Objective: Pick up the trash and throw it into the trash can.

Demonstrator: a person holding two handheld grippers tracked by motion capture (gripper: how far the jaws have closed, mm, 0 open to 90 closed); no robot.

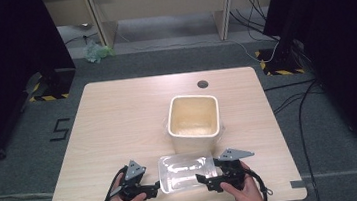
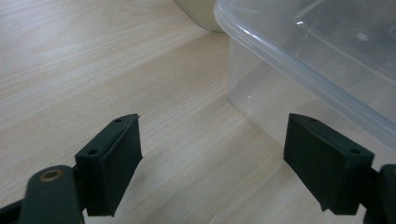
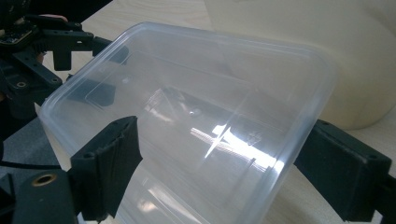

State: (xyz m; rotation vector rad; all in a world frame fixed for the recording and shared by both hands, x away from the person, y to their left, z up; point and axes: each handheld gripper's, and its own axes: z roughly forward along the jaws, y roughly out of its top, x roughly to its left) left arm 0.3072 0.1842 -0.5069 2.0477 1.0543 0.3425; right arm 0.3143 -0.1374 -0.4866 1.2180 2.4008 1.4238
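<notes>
Clear plastic container [image 1: 184, 173] sits near table [image 1: 118, 117] front edge, just nearer than cream tub [image 1: 193, 119]. Right gripper [image 3: 224, 154] straddles container's right end, whether pads press unclear. Left gripper [image 2: 212, 149] jaws apart, nothing between, container just beside.

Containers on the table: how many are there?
2. A clear plastic container sits at the near edge between the two grippers, and a taller cream tub stands just behind it, near the middle of the table. Neither hides a third.
</notes>
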